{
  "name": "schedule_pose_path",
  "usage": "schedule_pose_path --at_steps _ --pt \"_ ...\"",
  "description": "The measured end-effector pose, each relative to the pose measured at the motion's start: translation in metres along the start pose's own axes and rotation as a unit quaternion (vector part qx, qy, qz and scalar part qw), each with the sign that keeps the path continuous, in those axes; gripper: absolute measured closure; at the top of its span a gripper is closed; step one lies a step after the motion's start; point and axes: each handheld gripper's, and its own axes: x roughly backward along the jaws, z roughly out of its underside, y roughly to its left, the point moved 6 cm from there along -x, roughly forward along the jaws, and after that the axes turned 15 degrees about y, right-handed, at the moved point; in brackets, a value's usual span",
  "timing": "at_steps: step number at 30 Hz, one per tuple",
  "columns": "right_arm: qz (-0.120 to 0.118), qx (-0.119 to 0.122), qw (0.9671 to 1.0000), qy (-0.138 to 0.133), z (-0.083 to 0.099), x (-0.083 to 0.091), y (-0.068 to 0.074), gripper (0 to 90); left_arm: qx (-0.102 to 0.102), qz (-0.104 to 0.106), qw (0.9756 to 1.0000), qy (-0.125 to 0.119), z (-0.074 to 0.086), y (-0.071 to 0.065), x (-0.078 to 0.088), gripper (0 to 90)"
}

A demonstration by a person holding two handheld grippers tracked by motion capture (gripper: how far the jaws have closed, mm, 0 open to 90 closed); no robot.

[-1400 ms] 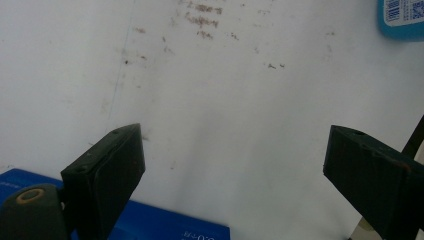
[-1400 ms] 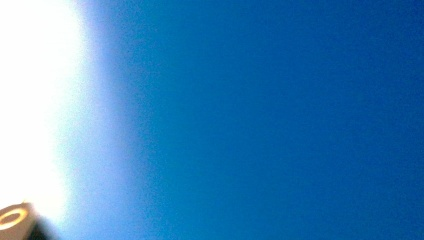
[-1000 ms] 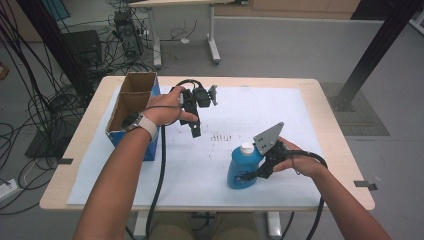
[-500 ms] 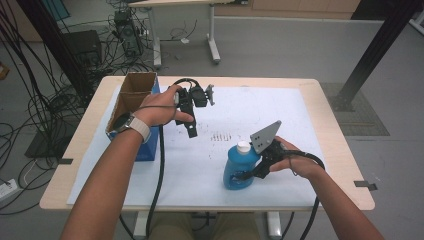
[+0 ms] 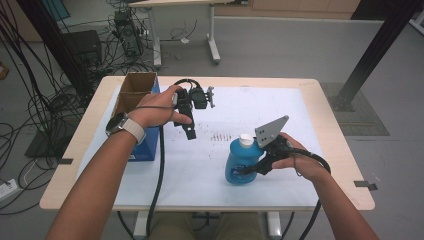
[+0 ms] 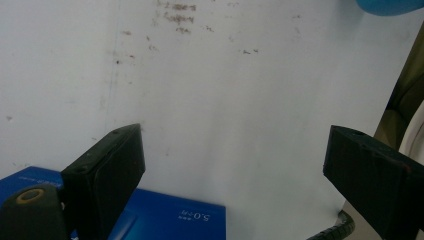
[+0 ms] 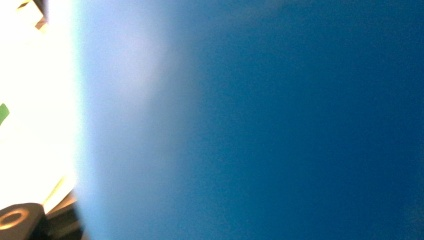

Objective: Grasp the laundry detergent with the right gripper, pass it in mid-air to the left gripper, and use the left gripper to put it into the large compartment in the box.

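At table's right front: right gripper (image 5: 250,167) clamped on upright blue bottle (image 5: 240,162).

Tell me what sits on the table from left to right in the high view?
Cardboard box → left hand-held gripper → blue bottle → right hand-held gripper, shut on the bottle.

Right gripper (image 5: 250,169), clamped on the blue bottle (image 5: 241,162), now sits slightly higher and nearer the table's front edge than one second before; the bottle appears lifted clear of the white sheet (image 5: 250,115)
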Motion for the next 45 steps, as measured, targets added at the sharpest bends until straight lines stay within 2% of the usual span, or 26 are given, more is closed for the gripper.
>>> schedule_pose_path --at_steps 11,18,27,38,45 --pt "0.027 -0.026 0.9993 -0.002 -0.01 0.013 0.006 43.5 -0.026 -0.005 0.9996 0.005 0.004 -0.007 0.006 10.0" --pt "0.038 -0.043 0.9982 -0.016 -0.018 0.021 0.008 43.5 -0.043 -0.003 0.999 0.01 0.007 -0.011 0.01 9.9" --pt "0.053 -0.045 0.9975 -0.001 -0.031 0.025 0.012 43.5 -0.066 -0.003 0.9977 0.016 0.01 -0.018 0.018 9.8" --pt "0.055 -0.055 0.997 0.009 -0.041 0.029 0.01 43.6 -0.084 -0.003 0.9962 0.022 0.013 -0.023 0.034 8.9" --pt "0.051 -0.058 0.9969 0.014 -0.045 0.024 0.004 43.6 -0.094 -0.011 0.9953 0.018 0.014 -0.026 0.054 8.7"
